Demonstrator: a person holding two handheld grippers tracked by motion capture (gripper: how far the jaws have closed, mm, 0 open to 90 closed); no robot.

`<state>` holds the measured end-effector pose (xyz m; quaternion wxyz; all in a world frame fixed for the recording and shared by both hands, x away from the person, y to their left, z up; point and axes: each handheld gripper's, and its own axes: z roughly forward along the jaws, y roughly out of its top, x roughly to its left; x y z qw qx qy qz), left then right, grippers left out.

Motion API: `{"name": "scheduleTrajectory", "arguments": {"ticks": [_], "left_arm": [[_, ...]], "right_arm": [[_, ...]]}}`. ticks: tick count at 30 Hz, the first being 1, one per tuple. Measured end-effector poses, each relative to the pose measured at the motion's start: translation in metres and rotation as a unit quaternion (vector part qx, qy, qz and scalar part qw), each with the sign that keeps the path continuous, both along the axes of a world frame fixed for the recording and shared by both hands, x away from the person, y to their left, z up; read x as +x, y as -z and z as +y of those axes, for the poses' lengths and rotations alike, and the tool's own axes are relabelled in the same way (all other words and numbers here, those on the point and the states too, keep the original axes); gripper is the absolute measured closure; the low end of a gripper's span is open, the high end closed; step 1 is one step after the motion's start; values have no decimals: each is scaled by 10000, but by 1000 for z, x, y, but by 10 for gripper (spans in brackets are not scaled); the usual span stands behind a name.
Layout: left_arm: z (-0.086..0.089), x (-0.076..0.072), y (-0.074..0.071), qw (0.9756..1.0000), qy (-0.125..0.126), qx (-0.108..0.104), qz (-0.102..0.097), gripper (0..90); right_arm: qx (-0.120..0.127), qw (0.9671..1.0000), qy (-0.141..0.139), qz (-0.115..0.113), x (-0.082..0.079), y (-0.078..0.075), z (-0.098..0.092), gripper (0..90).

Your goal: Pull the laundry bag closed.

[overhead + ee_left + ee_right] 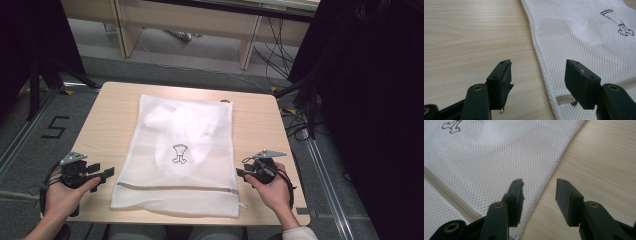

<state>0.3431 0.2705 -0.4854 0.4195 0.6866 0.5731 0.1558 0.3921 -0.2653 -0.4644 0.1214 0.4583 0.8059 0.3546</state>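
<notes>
Nearest the person, the left claw (106,174) rests at the near left part of the desk (107,125), held in the left hand (67,192), its black jaws spread wide with nothing pinched between them. In the left gripper view the same claw (537,75) straddles the left edge of the white mesh laundry bag (584,37): one jaw stands over bare wood, the other over the mesh just above the zipper (564,98), and neither pad presses on the fabric.

The right claw (241,173) sits at the near right, gripped by the right hand (272,190), pointing toward the bag's right edge. Its jaws are also spread, holding nothing. In the right gripper view this claw (539,192) stands astride the bag's right edge, one jaw above the mesh (486,157), the other above the bare desk (604,157); the zipper (446,187) runs off to the far side of the mesh-side jaw.

The bag (182,150) lies flat between the two claws and stretches away from them toward the far edge of the desk, its zipper (177,188) along the near end. A small black drawn emblem (180,153) marks its middle, beyond both claws, and pale bunched cloth (175,120) shows through the mesh farther on.

Past the desk, the grey floor (200,55) carries cables (272,45) and the legs of another light wooden table (190,20).
</notes>
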Motion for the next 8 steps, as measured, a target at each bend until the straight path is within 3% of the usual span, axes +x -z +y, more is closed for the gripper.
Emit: {"name": "scheduleTrajectory", "arguments": {"ticks": [2, 8], "left_arm": [[0, 0, 0, 10000, -6, 12, -11, 385], [-1, 0, 0, 10000, 25, -22, -31, 392]], "right_arm": [[3, 9999, 107, 120, -1, -2, 0, 577], [77, 9998, 174, 85, -3, -2, -2, 571]]}}
